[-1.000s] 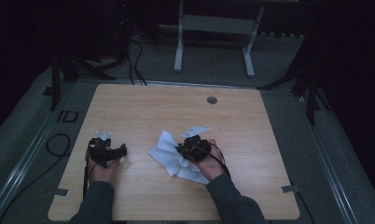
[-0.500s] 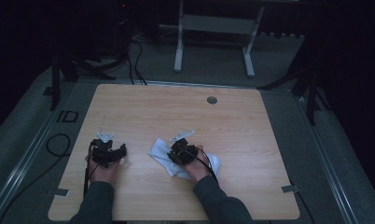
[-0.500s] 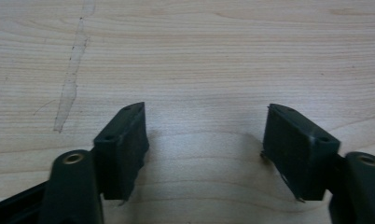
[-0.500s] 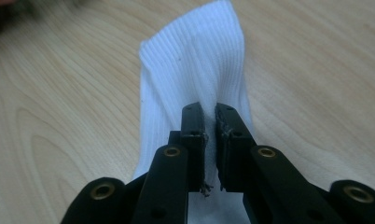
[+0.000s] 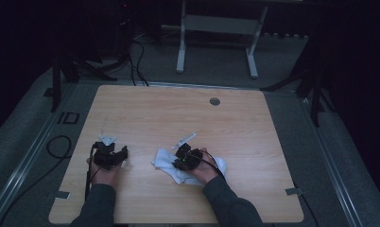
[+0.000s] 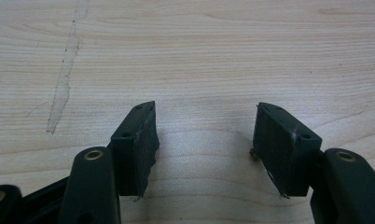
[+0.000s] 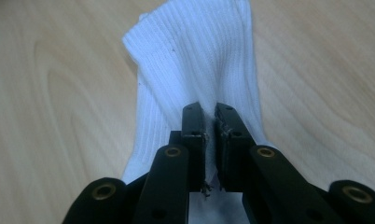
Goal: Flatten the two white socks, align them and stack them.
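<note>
A white ribbed sock lies crumpled on the wooden table, near its front middle. My right gripper is shut on a pinch of its fabric, low over the tabletop. My left gripper stands open over bare wood at the front left, apart from the sock. Its jaws have just been closing, and nothing lies between them.
A round grommet sits near the table's far edge. A pale scratch marks the wood ahead of the left gripper. Beyond the table stand a white frame and dark stands with cables on the floor.
My right gripper has carried the sock leftward and down toward the table; the cloth is more bunched. The left gripper has stayed in place.
</note>
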`<state>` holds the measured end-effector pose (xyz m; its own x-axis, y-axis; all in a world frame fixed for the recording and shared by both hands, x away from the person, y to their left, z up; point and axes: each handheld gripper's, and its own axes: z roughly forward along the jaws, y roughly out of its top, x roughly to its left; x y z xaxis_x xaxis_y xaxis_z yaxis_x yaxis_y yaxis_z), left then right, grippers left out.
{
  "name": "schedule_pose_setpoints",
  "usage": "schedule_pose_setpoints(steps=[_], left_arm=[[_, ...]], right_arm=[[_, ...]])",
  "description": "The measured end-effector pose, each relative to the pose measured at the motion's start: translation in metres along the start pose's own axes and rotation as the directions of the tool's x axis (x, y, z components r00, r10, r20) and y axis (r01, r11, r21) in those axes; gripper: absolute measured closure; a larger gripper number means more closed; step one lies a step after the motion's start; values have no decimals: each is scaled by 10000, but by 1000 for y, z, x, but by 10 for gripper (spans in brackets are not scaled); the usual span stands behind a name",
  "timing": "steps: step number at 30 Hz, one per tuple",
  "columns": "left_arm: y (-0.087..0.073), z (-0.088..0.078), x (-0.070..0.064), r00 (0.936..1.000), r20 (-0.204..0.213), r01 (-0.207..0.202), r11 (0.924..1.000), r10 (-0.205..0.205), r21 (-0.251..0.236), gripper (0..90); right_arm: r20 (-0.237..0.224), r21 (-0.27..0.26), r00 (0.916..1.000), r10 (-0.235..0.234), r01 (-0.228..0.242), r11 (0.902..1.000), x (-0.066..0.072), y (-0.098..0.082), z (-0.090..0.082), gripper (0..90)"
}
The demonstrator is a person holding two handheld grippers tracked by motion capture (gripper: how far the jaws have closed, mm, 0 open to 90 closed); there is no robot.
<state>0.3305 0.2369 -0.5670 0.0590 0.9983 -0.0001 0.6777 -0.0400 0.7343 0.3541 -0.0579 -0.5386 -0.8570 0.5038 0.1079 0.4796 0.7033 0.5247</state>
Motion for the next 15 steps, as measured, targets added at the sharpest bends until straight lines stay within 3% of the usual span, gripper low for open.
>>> schedule_pose_setpoints(steps=[2,6,7,10,15], left_arm=[[0,0,0,10000,2,12,10000,-12,-12,398],[0,0,0,10000,7,12,10000,-12,-9,398],[0,0,0,10000,5,-16,10000,16,17,397],[0,0,0,10000,5,-17,10000,17,15,397],[-1,-2,-1,10000,37,-43,10000,43,-7,409]], right_arm=[[-123,328,9987,-502,506,9982,-4,-5,-6,829],[26,541,9977,-672,670,9963,-7,-8,-10,826],[190,557,9975,-675,664,9962,-7,-10,-14,788],[538,219,9930,-1052,1042,9943,0,-9,-18,687],[792,-316,9820,-1712,1742,9842,17,1,-21,681]])
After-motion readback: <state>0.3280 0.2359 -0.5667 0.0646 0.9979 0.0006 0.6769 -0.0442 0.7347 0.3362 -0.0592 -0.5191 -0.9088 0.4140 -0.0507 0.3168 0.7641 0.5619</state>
